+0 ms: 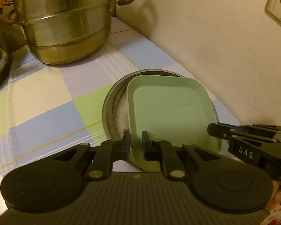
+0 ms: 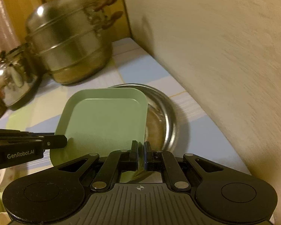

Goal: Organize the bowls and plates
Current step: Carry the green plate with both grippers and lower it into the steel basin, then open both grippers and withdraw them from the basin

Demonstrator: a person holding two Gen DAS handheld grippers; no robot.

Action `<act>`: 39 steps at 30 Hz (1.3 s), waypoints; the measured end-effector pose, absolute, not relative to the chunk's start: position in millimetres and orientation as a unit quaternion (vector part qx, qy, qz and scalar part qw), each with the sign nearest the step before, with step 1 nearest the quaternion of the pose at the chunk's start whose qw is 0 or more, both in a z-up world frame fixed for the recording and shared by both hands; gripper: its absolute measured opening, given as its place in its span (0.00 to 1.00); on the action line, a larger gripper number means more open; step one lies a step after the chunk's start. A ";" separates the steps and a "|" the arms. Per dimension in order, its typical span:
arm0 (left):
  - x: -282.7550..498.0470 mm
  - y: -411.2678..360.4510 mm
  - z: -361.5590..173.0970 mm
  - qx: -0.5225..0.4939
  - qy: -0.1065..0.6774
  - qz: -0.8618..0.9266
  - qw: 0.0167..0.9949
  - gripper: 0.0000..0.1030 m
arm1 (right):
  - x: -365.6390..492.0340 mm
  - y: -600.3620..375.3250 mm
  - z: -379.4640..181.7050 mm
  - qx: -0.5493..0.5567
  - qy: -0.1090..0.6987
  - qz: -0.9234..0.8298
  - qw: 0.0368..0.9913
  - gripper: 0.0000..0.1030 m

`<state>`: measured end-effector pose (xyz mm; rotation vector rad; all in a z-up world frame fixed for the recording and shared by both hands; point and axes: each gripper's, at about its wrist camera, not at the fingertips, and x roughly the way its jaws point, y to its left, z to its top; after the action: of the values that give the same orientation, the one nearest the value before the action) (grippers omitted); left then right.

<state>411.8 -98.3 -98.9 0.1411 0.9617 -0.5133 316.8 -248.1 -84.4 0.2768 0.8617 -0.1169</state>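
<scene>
1. Left wrist view: left gripper (image 1: 136, 145) is clamped on the near rim of the green plate (image 1: 170, 110), held over a steel bowl (image 1: 112, 101) on the desk (image 1: 46, 101). Bowl's mostly hidden; steamer pot (image 1: 65, 28) is cut off up top.
2. Right wrist view: right gripper (image 2: 140, 154) pinches the plate's (image 2: 106, 121) near edge too. Blurry kettle (image 2: 15, 78) on the left.

Beige wall (image 1: 206, 37) beside checked tablecloth (image 1: 46, 101); wall socket (image 1: 279, 5) upper right; dim warm light.

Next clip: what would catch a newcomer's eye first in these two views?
A pale green square plate fills the middle, pinched at its near rim by both tongs, the left and the right, and held over a round steel dish on the checked tablecloth. Behind, a tall stacked steel steamer pot stands by the wall, with a shiny kettle beside it.
</scene>
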 end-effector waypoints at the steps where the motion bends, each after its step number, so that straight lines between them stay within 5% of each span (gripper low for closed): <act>1: 413.2 -100.6 -101.3 0.068 0.458 -0.244 0.852 0.11 | 316.7 -250.1 -87.0 0.133 0.419 -0.059 0.896 0.05; 21: 436.6 -109.6 -132.8 0.084 0.479 -0.230 0.843 0.12 | 349.5 -255.1 -121.1 0.104 0.440 -0.072 0.889 0.05; 39: 376.0 -77.6 -71.2 0.065 0.446 -0.212 0.867 0.22 | 282.7 -262.1 -51.1 0.154 0.385 -0.038 0.909 0.05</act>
<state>376.0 -77.6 -71.2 0.1351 0.9340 -0.4433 282.7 -262.1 -51.1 0.3182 0.7933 -0.0794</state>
